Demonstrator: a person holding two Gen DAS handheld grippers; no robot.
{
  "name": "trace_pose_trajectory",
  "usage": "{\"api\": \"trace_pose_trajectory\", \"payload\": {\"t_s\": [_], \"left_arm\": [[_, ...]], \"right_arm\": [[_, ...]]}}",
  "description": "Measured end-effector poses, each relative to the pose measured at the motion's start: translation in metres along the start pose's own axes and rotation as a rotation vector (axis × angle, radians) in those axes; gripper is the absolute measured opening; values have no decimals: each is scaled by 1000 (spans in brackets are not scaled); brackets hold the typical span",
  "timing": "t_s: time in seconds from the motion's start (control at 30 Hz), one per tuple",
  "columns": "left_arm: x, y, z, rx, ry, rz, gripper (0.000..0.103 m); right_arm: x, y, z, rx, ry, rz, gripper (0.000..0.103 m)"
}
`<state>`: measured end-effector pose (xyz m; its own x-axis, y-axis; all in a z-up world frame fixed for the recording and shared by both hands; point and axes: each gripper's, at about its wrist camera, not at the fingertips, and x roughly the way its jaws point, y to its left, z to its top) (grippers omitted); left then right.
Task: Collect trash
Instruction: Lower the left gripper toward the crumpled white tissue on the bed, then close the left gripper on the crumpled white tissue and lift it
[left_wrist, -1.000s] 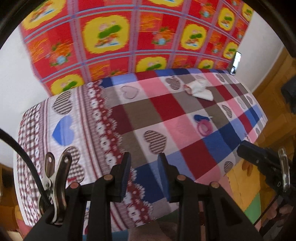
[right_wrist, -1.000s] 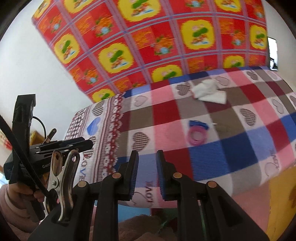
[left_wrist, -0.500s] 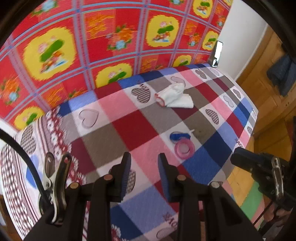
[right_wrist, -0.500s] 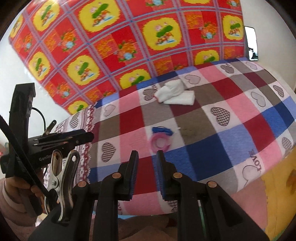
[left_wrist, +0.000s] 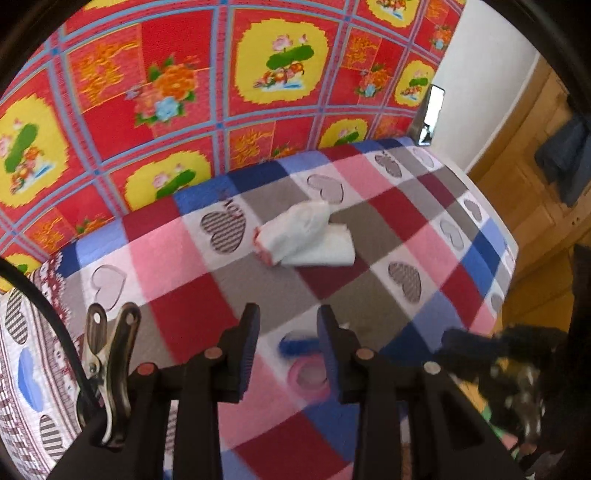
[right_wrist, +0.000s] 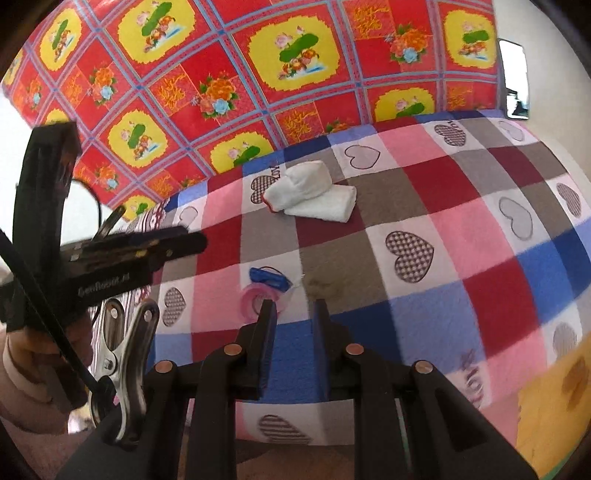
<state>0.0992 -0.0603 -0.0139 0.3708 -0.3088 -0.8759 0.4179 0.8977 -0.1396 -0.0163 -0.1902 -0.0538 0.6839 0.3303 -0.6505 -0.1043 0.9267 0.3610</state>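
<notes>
Left gripper (left_wrist: 286, 325) hangs over the checked blanket (right_wrist: 498, 295), jaws apart and just widened — blue scrap (left_wrist: 295, 347) and pink ring (left_wrist: 308, 374) lie below the gap, unpinched. Right gripper (right_wrist: 293, 319), jaws apart and empty, alone shows a hand (right_wrist: 29, 354) at left; white cloth (right_wrist: 314, 192) lies near the far edge.

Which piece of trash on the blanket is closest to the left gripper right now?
The pink ring with the blue piece, right under the left gripper; the white crumpled bundle lies farther back, toward the wall.
</notes>
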Motion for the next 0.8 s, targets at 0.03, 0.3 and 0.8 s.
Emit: {"api": "trace_pose_trajectory", "payload": {"t_s": [0.03, 0.3, 0.8], "left_arm": [[6, -4, 5, -5, 0, 6, 33], [52, -24, 35, -34, 47, 81, 33], [95, -40, 61, 54, 88, 143, 37]], "right_arm": [[2, -5, 2, -16, 9, 6, 21], [15, -52, 16, -42, 48, 59, 21], [26, -99, 27, -7, 86, 105, 21]]}}
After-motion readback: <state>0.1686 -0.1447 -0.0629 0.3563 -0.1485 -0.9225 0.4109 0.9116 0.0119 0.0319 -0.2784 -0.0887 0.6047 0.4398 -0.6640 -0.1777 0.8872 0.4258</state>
